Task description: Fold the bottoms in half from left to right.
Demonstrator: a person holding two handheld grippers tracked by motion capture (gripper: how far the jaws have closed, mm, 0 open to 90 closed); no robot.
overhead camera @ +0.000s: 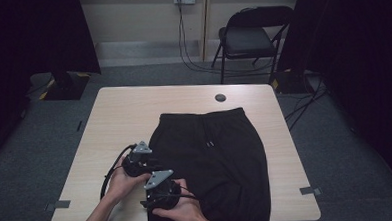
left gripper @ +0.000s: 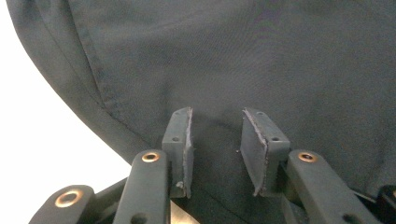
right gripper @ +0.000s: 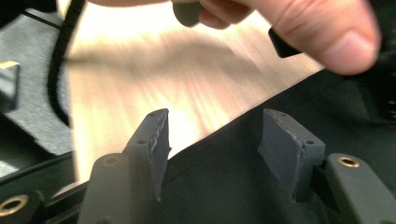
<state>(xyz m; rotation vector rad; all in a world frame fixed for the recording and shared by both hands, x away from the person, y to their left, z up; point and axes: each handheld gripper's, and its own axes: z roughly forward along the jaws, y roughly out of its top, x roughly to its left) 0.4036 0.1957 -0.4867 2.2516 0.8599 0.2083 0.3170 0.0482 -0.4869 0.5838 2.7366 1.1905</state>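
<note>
Near end of shorts (overhead camera: pixel 211 160) cut off by bottom edge, under right hand (overhead camera: pixel 186 211). Table (right gripper: pixel 187 79) streaked with blur in right gripper view. Small dark disc (overhead camera: pixel 220 97) at far edge too small to tell.

Parted fingers (left gripper: pixel 180 140) over dark garment (left gripper: pixel 233 60), perhaps touching

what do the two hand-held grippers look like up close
Each hand-held gripper, left and right, is a black body topped with a grey three-cornered plate, trailing a black cable. The two black jaws have brass-coloured pivot rivets and end in flat, dark grey rectangular pads with small screw holes and worn edges. The forearms are bare.
</note>
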